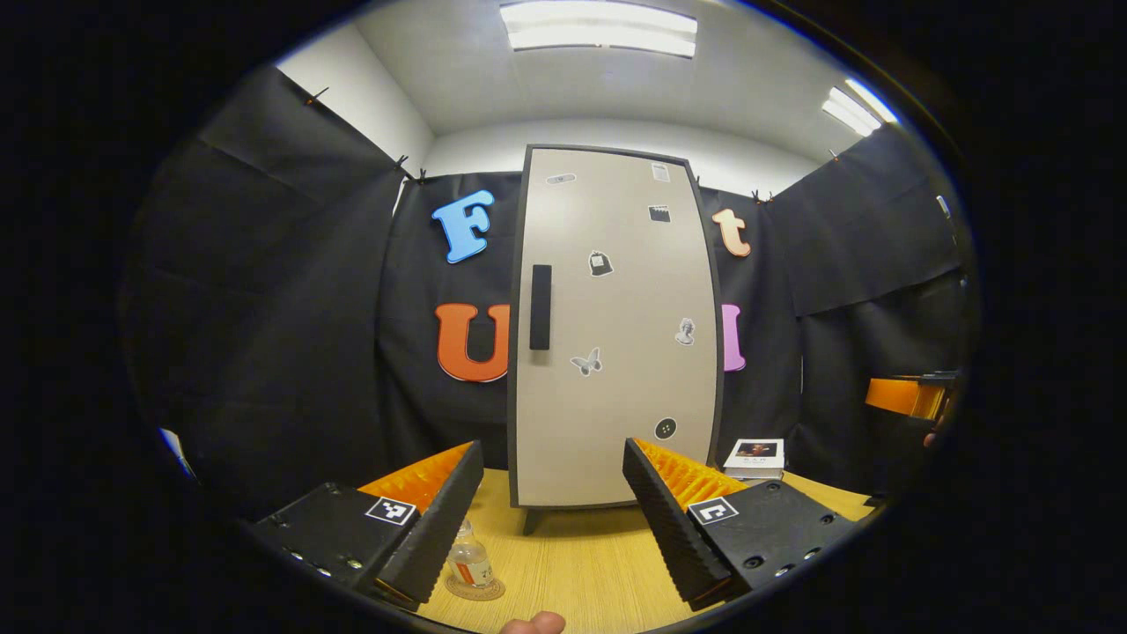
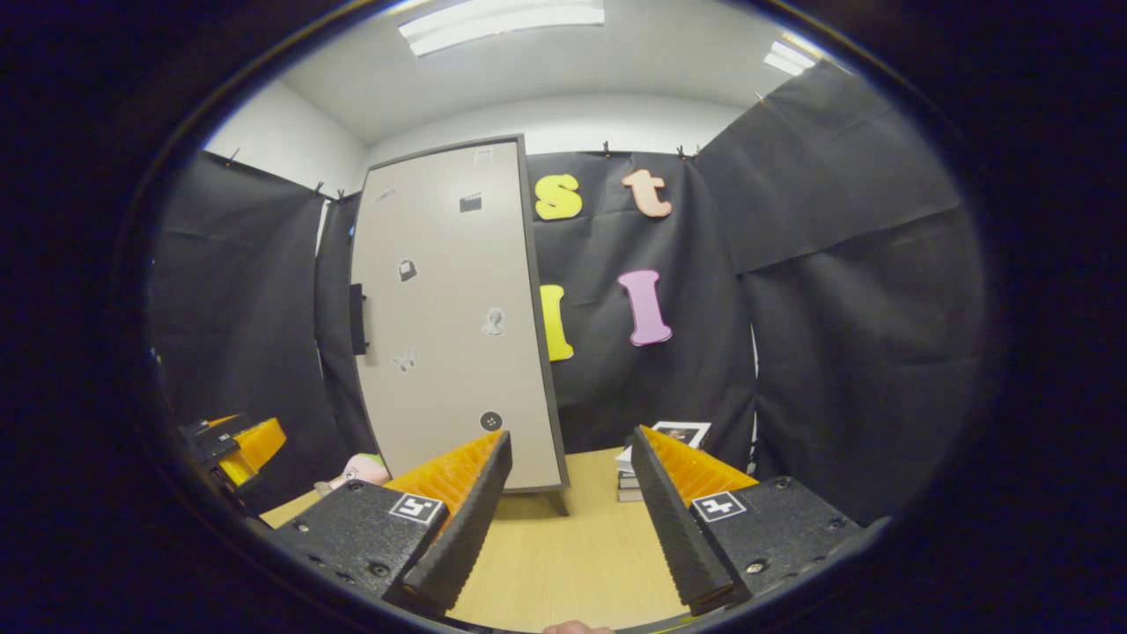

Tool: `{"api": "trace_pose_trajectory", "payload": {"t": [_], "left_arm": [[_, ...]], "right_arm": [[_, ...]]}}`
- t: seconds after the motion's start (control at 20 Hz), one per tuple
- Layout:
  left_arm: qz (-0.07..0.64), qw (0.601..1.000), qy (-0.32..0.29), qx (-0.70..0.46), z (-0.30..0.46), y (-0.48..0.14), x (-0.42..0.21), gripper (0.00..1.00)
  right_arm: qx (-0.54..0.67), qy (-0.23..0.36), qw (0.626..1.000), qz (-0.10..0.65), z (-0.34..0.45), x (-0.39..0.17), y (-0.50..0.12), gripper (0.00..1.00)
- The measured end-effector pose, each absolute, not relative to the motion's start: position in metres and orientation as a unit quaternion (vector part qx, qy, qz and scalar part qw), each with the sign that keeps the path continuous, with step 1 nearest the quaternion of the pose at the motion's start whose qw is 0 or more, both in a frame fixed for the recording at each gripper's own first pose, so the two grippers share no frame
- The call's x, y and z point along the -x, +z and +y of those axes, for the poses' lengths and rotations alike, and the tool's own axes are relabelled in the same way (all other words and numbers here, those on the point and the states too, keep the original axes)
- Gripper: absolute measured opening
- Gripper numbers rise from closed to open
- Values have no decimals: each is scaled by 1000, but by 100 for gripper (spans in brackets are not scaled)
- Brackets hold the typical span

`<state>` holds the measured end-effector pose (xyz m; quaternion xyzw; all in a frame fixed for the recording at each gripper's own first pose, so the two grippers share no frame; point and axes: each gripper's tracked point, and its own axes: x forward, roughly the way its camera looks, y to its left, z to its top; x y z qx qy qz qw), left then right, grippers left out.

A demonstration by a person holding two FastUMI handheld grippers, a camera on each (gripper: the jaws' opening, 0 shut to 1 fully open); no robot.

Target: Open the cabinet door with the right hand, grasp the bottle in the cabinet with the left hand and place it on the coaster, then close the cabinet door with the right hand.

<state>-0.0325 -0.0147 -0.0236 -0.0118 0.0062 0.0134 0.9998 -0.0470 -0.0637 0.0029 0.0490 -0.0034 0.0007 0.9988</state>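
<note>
Cabinet door (image 1: 616,326): it fills the centre of my left gripper view and looks flush in its dark frame, so I judge it closed; in my right gripper view it stands at centre left.
Door handle (image 1: 540,306): a dark upright bar on the door's left edge, with nothing touching it.
Bottle (image 1: 469,559): a small clear bottle at the lower centre-left of my left gripper view, upright, partly hidden behind my left finger.
Coaster (image 1: 475,588): a round brown disc directly under the bottle; the bottle rests on it.
Left gripper (image 1: 553,515): my fingers are spread wide with nothing between them; the bottle is beside the left finger, not in the gap.
Right gripper (image 2: 570,519): also released, fingers apart and empty, over the table (image 2: 563,563) in the lower centre, well away from the handle.
Other tongs: my right gripper also shows at the far right edge of the left gripper view; my left gripper shows at the lower left of the right gripper view.
Done, as I judge it: bottle out and set on the coaster; door shut.
Left to do: nothing that I can see; perhaps only drawing both hands back.
Clutter: a stack of books (image 1: 754,460) right of the cabinet's foot; a pink soft thing (image 2: 357,471) at lower left of my right gripper view.
</note>
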Motion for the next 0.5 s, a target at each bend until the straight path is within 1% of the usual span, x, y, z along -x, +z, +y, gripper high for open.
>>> {"api": "trace_pose_trajectory", "payload": {"t": [0.5], "left_arm": [[8, 1000, 6, 7, -20, -26, 24, 96]], "right_arm": [[-38, 10, 999, -2, -53, 42, 4, 89]]}}
